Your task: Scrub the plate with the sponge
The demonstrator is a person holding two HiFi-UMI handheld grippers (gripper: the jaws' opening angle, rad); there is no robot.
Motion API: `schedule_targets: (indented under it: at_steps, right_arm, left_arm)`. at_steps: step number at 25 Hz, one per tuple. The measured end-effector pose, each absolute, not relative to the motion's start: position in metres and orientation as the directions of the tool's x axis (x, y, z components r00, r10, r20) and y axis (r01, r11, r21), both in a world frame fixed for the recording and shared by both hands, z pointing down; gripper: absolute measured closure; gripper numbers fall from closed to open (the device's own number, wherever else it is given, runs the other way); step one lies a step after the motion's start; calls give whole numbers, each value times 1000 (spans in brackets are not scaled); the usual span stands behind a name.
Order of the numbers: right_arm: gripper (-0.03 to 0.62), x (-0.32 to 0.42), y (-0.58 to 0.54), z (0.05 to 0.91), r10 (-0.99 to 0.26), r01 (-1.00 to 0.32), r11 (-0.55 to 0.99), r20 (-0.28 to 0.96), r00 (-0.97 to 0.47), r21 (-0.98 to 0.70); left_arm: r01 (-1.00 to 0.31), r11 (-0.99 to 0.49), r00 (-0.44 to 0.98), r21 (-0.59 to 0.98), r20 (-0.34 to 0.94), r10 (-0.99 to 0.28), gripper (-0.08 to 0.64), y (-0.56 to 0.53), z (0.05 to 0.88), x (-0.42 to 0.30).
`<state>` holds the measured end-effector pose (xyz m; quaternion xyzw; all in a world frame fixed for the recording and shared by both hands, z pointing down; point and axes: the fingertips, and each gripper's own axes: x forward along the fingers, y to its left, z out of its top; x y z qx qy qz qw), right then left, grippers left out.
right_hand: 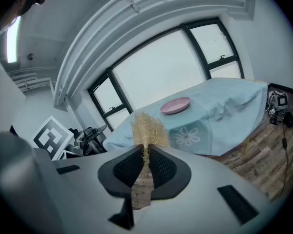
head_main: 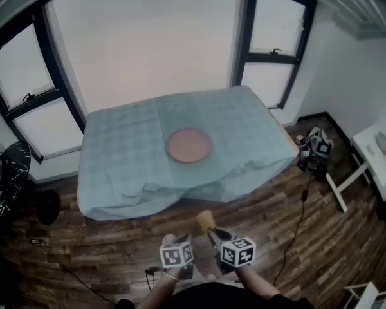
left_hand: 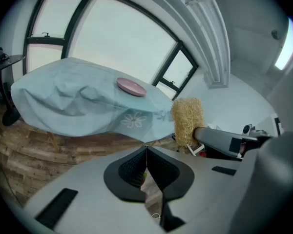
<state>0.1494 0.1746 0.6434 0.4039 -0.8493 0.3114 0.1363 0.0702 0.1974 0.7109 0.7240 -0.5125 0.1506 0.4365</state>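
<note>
Head view: a table under a pale blue checked cloth (head_main: 116, 153) stands before tall windows (head_main: 148, 37) on a plank floor (head_main: 103, 250). A pink plate (head_main: 188, 145) lies near the tabletop's middle. The right gripper (right_hand: 145, 149) is clamped on a straw-coloured sponge (right_hand: 147, 128), off the table's near edge. The left gripper (left_hand: 146, 151) has its jaws together on nothing.

A plain, sparsely furnished room, home-like rather than a workshop. Tall black-framed windows (head_main: 148, 44) fill the white wall at 12 o'clock. The wood-plank floor (head_main: 83, 256) has loose cables (head_main: 302, 205) at 4 o'clock. A counter (head_main: 116, 172) draped in pale blue checked cloth stands at centre, with a small white table (head_main: 367, 156) at 3 o'clock.
</note>
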Motion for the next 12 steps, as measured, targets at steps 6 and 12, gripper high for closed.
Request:
schedule_targets:
  at_steps: [6, 12]
  right_arm:
    - [557, 156, 179, 633, -637, -774, 453, 447, -628, -442]
    - [557, 154, 165, 628, -660, -781, 438, 430, -616, -446]
  left_arm:
    - [-878, -168, 448, 449, 644, -620, 552, 195, 684, 81]
    - [-886, -178, 436, 429, 638, -634, 552, 172, 672, 69]
